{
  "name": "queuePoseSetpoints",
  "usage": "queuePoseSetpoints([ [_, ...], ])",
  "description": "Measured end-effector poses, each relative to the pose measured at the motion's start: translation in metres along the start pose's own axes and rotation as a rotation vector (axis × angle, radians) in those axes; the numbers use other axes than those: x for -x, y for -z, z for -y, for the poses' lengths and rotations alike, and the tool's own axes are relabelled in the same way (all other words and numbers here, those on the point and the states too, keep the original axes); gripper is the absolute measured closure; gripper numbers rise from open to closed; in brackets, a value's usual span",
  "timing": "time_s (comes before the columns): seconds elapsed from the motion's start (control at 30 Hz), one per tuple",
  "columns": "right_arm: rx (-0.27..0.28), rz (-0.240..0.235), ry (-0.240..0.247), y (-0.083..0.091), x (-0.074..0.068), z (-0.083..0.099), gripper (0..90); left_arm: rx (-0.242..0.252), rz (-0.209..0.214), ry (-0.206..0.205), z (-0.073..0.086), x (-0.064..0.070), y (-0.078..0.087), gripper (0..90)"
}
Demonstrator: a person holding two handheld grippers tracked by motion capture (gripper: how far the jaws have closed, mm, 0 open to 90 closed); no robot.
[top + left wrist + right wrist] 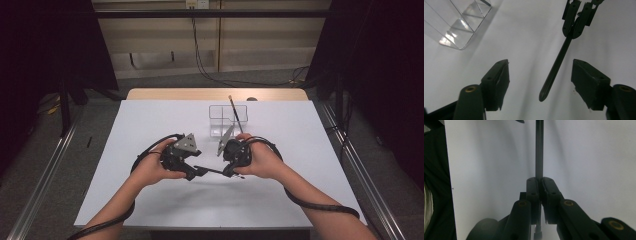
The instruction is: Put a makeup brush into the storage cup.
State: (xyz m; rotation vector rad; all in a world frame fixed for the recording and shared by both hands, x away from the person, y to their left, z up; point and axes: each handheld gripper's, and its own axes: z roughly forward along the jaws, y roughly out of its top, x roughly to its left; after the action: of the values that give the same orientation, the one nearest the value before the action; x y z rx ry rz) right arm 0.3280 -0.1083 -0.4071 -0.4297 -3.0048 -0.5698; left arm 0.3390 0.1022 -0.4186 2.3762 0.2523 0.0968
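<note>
My right claw (539, 182) is clenched on a dark pen (556, 65) above the worktop (150, 125); pen tip sits btwn my left claw's (540, 77) spread jaws, untouched.

The high view looks forward and down from above the person's side, taking in the whole white table (150, 200) and the floor beyond. The left gripper view sits close over the tabletop, facing along its own parted jaws toward the right gripper (576, 22). The right gripper view rides just as near, sighting along a thin black rod (539, 150); both share that rod.
</note>
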Motion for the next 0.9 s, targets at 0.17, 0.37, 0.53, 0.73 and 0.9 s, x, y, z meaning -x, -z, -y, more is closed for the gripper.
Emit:
queuePoseSetpoints([
  [0.17, 0.007, 0.003, 0.020, 0.003, -0.001, -0.005, 84.7, -0.022, 0.003, -0.037, -0.002, -0.001, 0.001, 45.4],
  [0.37, 0.002, 0.003, 0.030, 0.004, -0.001, -0.008, 84.7, -0.072, 0.052, -0.065, -0.006, 0.001, 0.000, 56.7],
  [0.53, -0.007, 0.000, 0.042, 0.004, -0.002, -0.011, 84.6, -0.130, 0.073, -0.103, -0.010, 0.004, -0.003, 65.1],
  [0.73, -0.018, -0.004, 0.062, 0.003, -0.001, -0.012, 84.6, -0.166, 0.094, -0.126, -0.013, 0.005, -0.006, 76.1],
  [0.9, -0.011, -0.002, 0.079, 0.003, 0.001, -0.012, 84.2, -0.188, 0.101, -0.131, -0.014, 0.004, -0.007, 78.2],
])
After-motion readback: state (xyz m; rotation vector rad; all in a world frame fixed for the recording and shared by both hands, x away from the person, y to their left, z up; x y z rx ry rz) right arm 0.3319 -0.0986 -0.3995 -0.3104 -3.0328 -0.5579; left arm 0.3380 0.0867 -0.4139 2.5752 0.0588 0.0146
